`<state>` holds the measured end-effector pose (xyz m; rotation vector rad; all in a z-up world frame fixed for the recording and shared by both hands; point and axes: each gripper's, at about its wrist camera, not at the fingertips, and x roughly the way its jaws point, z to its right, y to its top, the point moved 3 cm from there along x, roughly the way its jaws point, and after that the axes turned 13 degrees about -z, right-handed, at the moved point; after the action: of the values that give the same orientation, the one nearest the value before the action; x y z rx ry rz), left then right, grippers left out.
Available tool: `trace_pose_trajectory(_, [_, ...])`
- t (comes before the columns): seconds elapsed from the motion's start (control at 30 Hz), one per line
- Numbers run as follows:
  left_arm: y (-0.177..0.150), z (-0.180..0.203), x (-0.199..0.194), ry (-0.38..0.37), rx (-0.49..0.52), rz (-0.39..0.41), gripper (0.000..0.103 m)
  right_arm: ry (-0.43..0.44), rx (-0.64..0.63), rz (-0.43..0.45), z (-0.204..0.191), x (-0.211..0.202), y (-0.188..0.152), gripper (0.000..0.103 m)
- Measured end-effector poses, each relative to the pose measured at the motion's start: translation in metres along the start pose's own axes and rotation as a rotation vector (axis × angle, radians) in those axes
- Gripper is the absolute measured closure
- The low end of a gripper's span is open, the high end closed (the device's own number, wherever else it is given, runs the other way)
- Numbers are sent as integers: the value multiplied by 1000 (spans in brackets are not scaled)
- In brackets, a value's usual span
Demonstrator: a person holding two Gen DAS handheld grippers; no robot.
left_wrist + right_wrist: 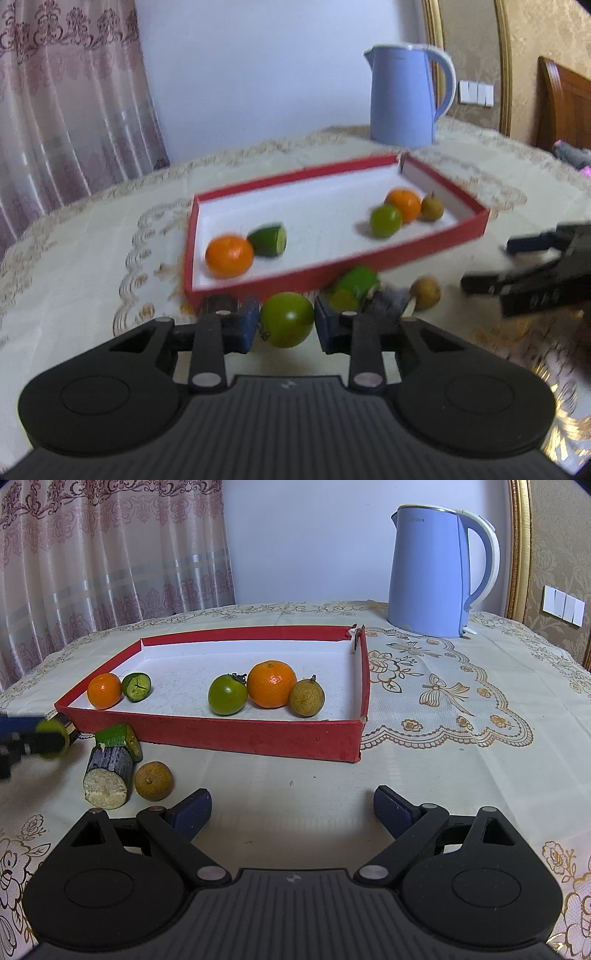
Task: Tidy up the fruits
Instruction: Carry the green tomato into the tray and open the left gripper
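Note:
My left gripper (285, 321) is shut on a round green fruit (287, 319), held just in front of the red tray's near wall (295, 275); it also shows in the right wrist view (53, 736). The red tray (240, 734) holds two oranges (271, 683) (104, 690), a green fruit (227, 695), a brown fruit (306, 697) and a cut green piece (136, 686). On the cloth by the tray lie a green cut piece (120, 738), a dark cut chunk (109, 775) and a brown fruit (153, 781). My right gripper (291, 808) is open and empty above the cloth.
A blue electric kettle (428, 576) stands behind the tray at the right. The table carries a cream embroidered cloth (443, 709). A curtain (92, 546) hangs at the back left. A wooden chair back (565, 107) shows at the far right.

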<state>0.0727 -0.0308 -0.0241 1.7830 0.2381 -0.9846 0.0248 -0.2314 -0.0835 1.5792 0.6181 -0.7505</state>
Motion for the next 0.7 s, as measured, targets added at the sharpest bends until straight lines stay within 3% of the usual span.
trace_pose_trajectory(0.2, [36,-7,5,13,-5,41,74,0,0,0,0,0,0,8])
trace_pose_trajectory(0.53, [94,-42,71,38,-148,7,74,-1,-1,0,0,0,0,8])
trace_pose_trajectory(0.7, [104,-46,103,61,-149,-47,74,-2,-2,0,0,0,0,7])
